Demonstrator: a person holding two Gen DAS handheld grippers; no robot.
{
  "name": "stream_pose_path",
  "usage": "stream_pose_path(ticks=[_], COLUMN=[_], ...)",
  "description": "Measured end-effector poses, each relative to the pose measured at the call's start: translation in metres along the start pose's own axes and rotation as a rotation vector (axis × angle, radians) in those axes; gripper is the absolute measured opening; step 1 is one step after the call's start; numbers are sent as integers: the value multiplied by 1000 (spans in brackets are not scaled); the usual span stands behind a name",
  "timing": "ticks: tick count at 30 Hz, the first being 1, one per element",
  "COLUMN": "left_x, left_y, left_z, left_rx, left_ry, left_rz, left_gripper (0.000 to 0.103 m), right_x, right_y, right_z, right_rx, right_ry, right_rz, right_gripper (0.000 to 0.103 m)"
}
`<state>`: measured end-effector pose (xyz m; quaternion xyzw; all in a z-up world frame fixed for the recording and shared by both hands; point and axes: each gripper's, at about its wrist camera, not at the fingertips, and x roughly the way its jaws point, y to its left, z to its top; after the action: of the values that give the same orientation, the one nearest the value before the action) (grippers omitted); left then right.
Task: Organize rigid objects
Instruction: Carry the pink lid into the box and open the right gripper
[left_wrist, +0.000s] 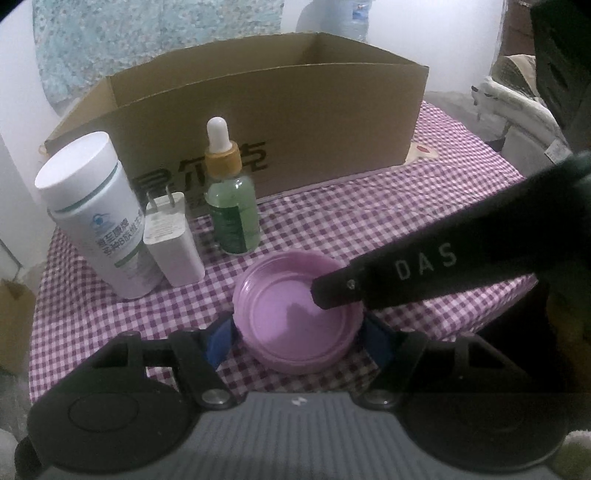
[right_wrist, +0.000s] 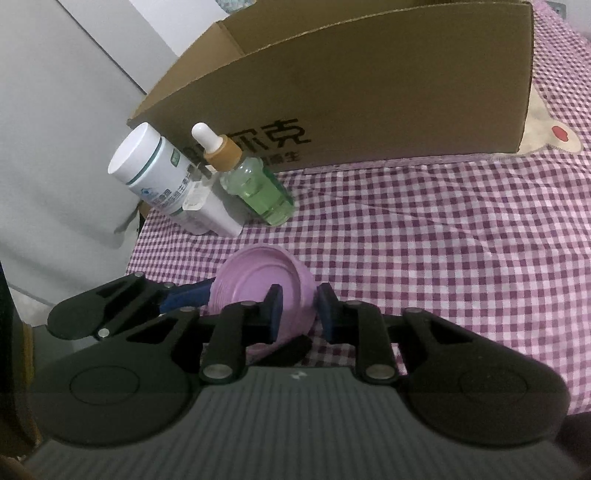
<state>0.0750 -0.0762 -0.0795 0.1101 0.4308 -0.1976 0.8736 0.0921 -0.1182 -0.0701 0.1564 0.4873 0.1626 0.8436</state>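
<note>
A round pink lid (left_wrist: 291, 306) lies hollow side up on the checked cloth, in front of a cardboard box (left_wrist: 295, 110). My left gripper (left_wrist: 299, 338) has a blue pad pressed against each side of the lid. My right gripper (right_wrist: 299, 310) is shut on the lid's (right_wrist: 255, 277) right rim, with one pad inside the hollow and one outside. One of its black fingers (left_wrist: 369, 280) reaches into the lid from the right. In the right wrist view the lid looks tilted, and the left gripper's fingers (right_wrist: 184, 295) hold its far side.
A white pill bottle (left_wrist: 96, 210), a white charger plug (left_wrist: 173, 243) and a green dropper bottle (left_wrist: 231, 206) stand together left of the lid, close to the box front. The open box (right_wrist: 369, 92) shows nothing inside. The purple checked cloth (right_wrist: 443, 240) stretches away to the right.
</note>
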Motion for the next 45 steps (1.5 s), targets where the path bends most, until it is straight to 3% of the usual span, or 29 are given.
stream_pose_path(ticks=[5, 13, 19, 24, 28, 34, 40, 45], left_x=[0, -40, -77, -83, -56, 11, 72, 92], left_y=[-6, -10, -8, 10, 34, 70, 95, 94], left_z=[8, 28, 72, 125, 169, 206, 211, 201], left_rx=[3, 47, 99, 104, 57, -30, -121, -153], left_ry=[-4, -129, -263, -296, -207, 26, 243, 324], left_rz=[-1, 44, 113, 115, 68, -1, -52, -56], left_gripper=[73, 73, 73, 73, 73, 73, 73, 73], right_x=[-11, -58, -100, -115, -100, -37, 14, 41], right_y=[-4, 15, 32, 37, 24, 2, -18, -27], right_z=[-1, 12, 48, 102, 156, 221, 237, 240], right_rx=[7, -56, -153, -207, -188, -122, -61, -46], right_ry=[-11, -139, -268, -307, -223, -5, 169, 247], right_rz=[5, 27, 58, 76, 82, 61, 30, 18], right_gripper=[19, 19, 19, 19, 20, 21, 21, 21])
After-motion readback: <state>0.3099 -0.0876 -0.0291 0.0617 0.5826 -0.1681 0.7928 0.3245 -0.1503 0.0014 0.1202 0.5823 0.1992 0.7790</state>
